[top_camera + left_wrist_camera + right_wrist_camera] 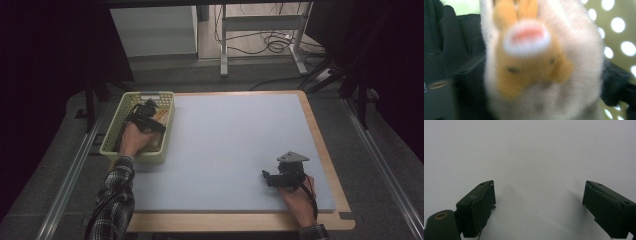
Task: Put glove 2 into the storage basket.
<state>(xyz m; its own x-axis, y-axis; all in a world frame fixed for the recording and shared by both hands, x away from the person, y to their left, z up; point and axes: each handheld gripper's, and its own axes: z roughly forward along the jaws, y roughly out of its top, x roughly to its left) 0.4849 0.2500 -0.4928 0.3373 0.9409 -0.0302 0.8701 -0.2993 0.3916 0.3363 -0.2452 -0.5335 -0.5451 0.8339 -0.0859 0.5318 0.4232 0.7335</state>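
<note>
A pale yellow-green perforated basket point(111, 146) stands at the left edge of the grey mat. My left gripper point(150, 106) reaches down into it. Close in front of its camera is a blurred plush toy point(541, 75), cream and orange with a pink and white patch. It sits between the jaws of the left gripper point(531, 105), which stand wide, and I see no pad pressing on it. The toy's orange part point(163, 116) shows beside the gripper in the high view. My right gripper point(266, 176) rests low over the mat at the near right, open and empty point(539, 200).
The basket wall point(621, 27) with round holes shows behind the toy, and something of black fabric point(449, 40) lies to its left. The grey mat point(235, 135) covers a wooden table point(320, 135). Cables and a desk frame point(260, 30) lie on the floor beyond.
</note>
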